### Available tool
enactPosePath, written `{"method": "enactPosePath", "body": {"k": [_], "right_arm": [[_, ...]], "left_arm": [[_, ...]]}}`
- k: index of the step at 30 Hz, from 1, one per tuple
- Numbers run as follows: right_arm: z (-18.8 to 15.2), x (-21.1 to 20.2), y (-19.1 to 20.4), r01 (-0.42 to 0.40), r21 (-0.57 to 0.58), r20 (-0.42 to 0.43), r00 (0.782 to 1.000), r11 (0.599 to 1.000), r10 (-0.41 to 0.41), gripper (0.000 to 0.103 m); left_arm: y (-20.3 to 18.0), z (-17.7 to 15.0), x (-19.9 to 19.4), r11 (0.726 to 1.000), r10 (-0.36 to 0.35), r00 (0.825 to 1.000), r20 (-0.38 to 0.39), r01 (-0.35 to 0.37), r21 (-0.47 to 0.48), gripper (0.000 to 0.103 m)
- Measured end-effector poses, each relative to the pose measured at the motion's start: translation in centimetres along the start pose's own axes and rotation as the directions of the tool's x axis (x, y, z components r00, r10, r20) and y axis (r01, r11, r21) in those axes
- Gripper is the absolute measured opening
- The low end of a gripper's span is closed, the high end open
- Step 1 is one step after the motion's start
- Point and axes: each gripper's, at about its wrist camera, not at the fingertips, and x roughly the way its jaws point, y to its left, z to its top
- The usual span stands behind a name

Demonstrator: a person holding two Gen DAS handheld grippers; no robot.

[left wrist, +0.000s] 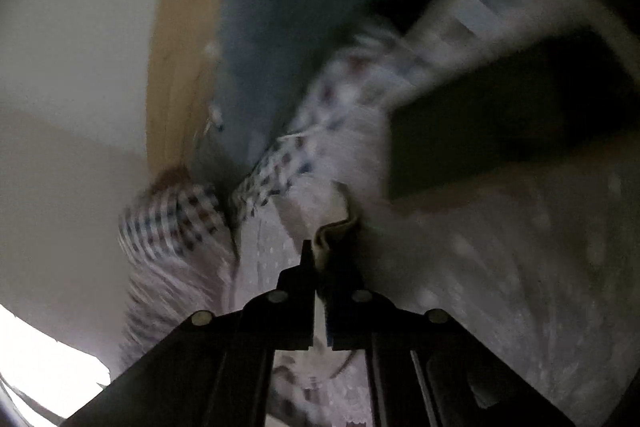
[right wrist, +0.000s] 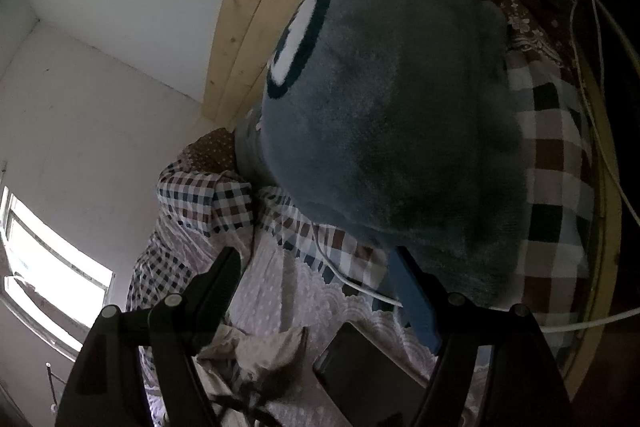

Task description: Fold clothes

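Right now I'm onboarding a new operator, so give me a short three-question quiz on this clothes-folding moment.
1. True or false: the left gripper is shut on a fold of pale cloth.
2. How do the right gripper's jaws stand? A) shut on the blanket B) spread wide, holding nothing C) shut on the cable
3. Fill in: the dark flat phone lies on the ____ bedspread, below the grey-blue plush blanket.

Key:
1. True; the fold sticks up between its jaws.
2. B.
3. Lacy pale; a white cable runs just above the phone.
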Motion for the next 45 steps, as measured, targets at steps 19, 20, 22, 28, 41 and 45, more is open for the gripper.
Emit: {"method": "enactPosePath", "body": {"k": [19,20,22,28,41,45], "right_arm": [[-6.8,5.1,8.9,-0.186,-0.364,-0.279,0.957,0.913,0.084,0.08],[-7.7,5.7,9.6,-0.196,-0.398,-0.305,0.95,0.896,0.072,0.08],[-10.0,6.7,11.3,-0.221,-0.481,-0.351,0.935,0.848,0.045,0.08],[-16.6,9.7,15.8,-0.309,-0.678,-0.441,0.897,0.667,-0.033,0.08],[-29.3,21.9,27.4,-0.49,-0.85,-0.521,0.836,0.195,-0.17,0.05],[-32.6,25.9,27.8,-0.491,-0.862,-0.506,0.825,0.126,-0.252,0.036]], "left_arm": [[38.6,-31.1,-15.1,-0.233,0.372,0.921,0.117,0.214,-0.949,0.001],[38.6,-33.8,-15.7,-0.278,0.379,0.922,0.079,0.195,-0.941,0.001],[37.7,-38.3,-16.4,-0.341,0.374,0.928,0.014,0.151,-0.928,0.001],[34.0,-48.4,-16.7,-0.468,0.316,0.946,-0.068,0.094,-0.879,0.001],[31.9,-55.3,-16.6,-0.473,0.262,0.965,0.019,0.146,-0.869,0.001],[31.4,-57.3,-16.9,-0.487,0.256,0.966,0.025,0.152,-0.86,0.001]]}}
